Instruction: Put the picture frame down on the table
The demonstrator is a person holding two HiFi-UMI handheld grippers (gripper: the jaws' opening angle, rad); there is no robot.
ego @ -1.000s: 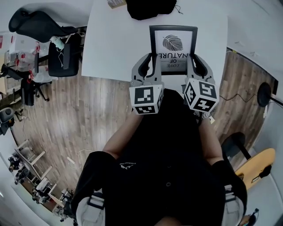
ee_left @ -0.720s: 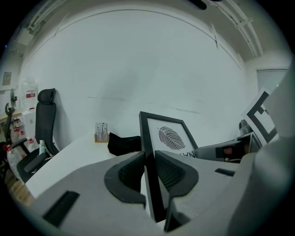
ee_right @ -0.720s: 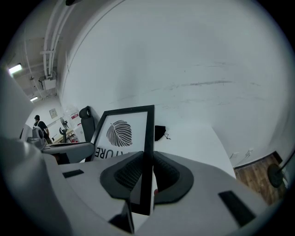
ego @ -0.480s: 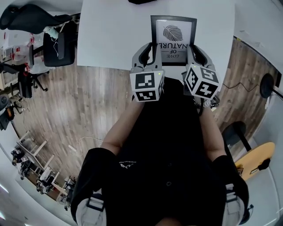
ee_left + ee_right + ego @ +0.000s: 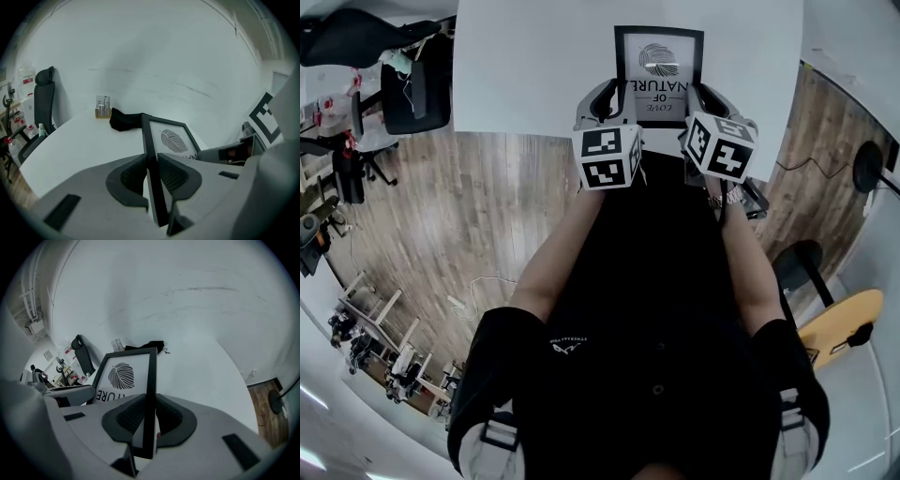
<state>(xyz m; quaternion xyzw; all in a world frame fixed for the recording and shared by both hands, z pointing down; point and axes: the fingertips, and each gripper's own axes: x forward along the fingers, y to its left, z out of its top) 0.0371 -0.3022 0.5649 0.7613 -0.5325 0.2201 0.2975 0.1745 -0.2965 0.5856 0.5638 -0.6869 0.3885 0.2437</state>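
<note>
A black picture frame [image 5: 659, 67] with a leaf print and lettering is held over the white table [image 5: 525, 75], face up toward me. My left gripper [image 5: 612, 105] is shut on the frame's left edge [image 5: 151, 161]. My right gripper [image 5: 701, 101] is shut on its right edge [image 5: 150, 399]. In both gripper views the black frame bar runs between the ribbed pads, clamped tight. Whether the frame's far end touches the table cannot be told.
A black cloth [image 5: 124, 121] and a small wooden holder with metal pieces [image 5: 102, 107] lie at the table's far side. A black office chair [image 5: 417, 94] stands left of the table. Wooden floor lies below, and a round black stand base [image 5: 867, 167] sits at right.
Both grippers have carried the frame further forward over the table, away from my body. The grip on both edges is unchanged.
</note>
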